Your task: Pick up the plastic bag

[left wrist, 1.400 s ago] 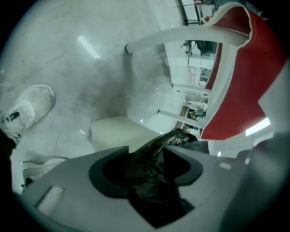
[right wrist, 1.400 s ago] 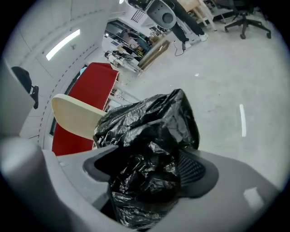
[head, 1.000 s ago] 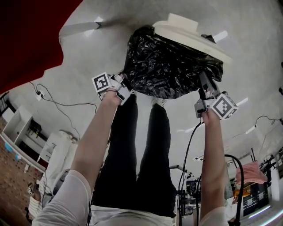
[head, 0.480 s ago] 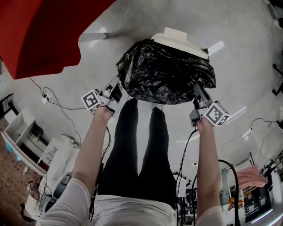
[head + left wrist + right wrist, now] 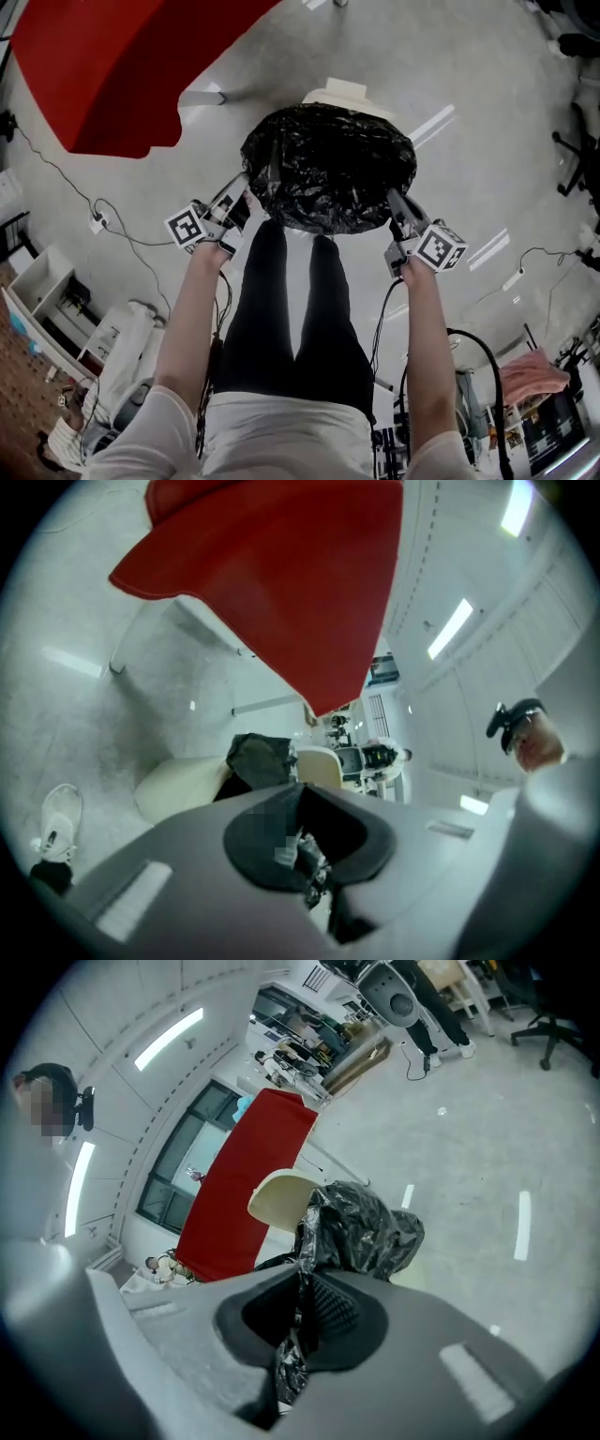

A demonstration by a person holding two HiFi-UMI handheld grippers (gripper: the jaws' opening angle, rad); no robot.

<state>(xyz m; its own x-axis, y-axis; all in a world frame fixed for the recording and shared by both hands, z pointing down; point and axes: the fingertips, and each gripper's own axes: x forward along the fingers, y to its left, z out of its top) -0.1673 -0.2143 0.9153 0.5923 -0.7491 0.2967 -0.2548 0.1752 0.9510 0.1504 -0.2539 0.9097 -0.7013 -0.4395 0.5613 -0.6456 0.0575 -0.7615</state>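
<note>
The black plastic bag hangs crumpled between my two grippers in the head view, above the person's legs. My left gripper is shut on the bag's left edge. My right gripper is shut on its right edge. In the left gripper view a strip of black film is pinched at the left gripper, with more of the bag beyond. In the right gripper view the film runs up from the right gripper into the bunched bag.
A cream bin stands on the grey floor behind the bag, mostly hidden by it. A large red panel fills the upper left. Cables trail on the floor at left. An office chair base is at the right edge.
The bag has come away from the cream bin and now covers most of it. Both grippers keep their hold on its edges and have moved with it.
</note>
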